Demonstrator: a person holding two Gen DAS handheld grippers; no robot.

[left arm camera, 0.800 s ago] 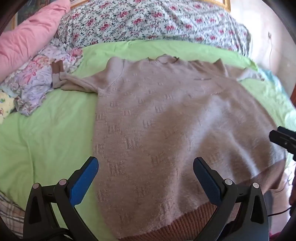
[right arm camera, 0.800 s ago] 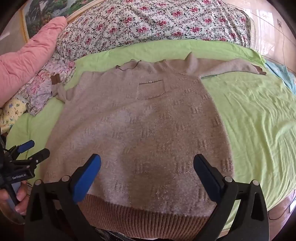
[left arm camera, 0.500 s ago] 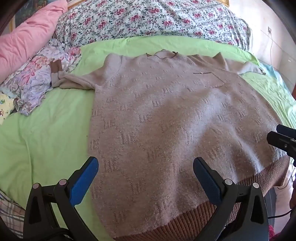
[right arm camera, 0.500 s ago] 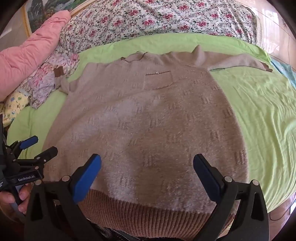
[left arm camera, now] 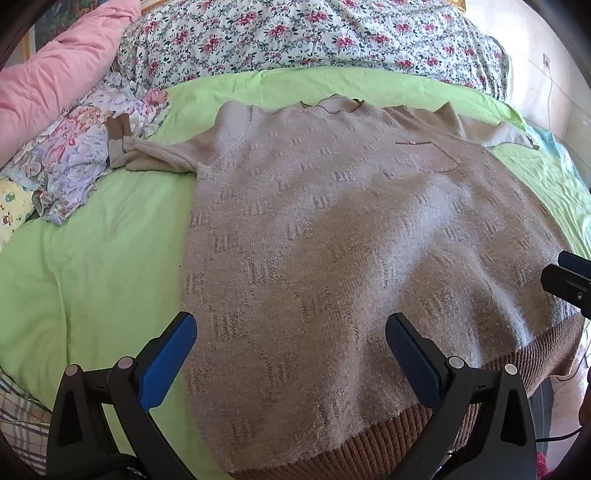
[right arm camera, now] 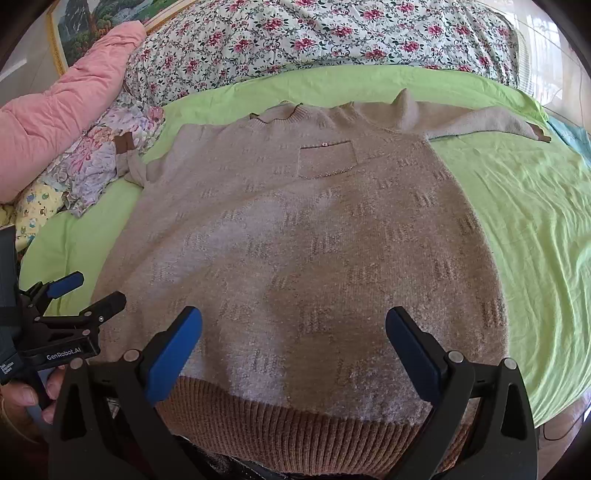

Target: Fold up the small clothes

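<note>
1. I see the beige knit sweater (right arm camera: pixel 295 240) spread flat, front side up, on the bed's green sheet (right arm camera: pixel 524 229), filling most of both wrist views.
2. Its darker ribbed hem (right arm camera: pixel 295 424) lies at the near edge of the bed, the round neckline (right arm camera: pixel 284 114) at the far end, and a small chest pocket (right arm camera: pixel 327 158) sits just below the neckline.
3. The right sleeve (right arm camera: pixel 480 123) stretches out to the far right across the sheet; the left sleeve (left arm camera: pixel 155 158) runs to the far left, its brown cuff (left arm camera: pixel 119 129) lying on a crumpled floral garment (left arm camera: pixel 74 155).
4. My left gripper (left arm camera: pixel 290 354) hovers over the near left part of the sweater, its blue-padded fingers (left arm camera: pixel 168 358) spread wide and released, nothing between them but the knit below; whether they touch the fabric I cannot tell.
5. My right gripper (right arm camera: pixel 293 350) hangs over the hem near the middle, fingers (right arm camera: pixel 173 354) likewise wide apart and gripping nothing.
6. In the right wrist view the left gripper shows at the near left edge, with part of a hand (right arm camera: pixel 26 398) holding it.
7. Farther out, a pink quilt (right arm camera: pixel 70 96) lies at the far left, and a rose-patterned blanket (right arm camera: pixel 332 33) runs across the far side of the bed.
8. A framed picture (right arm camera: pixel 85 26) stands behind the pink quilt.
</note>
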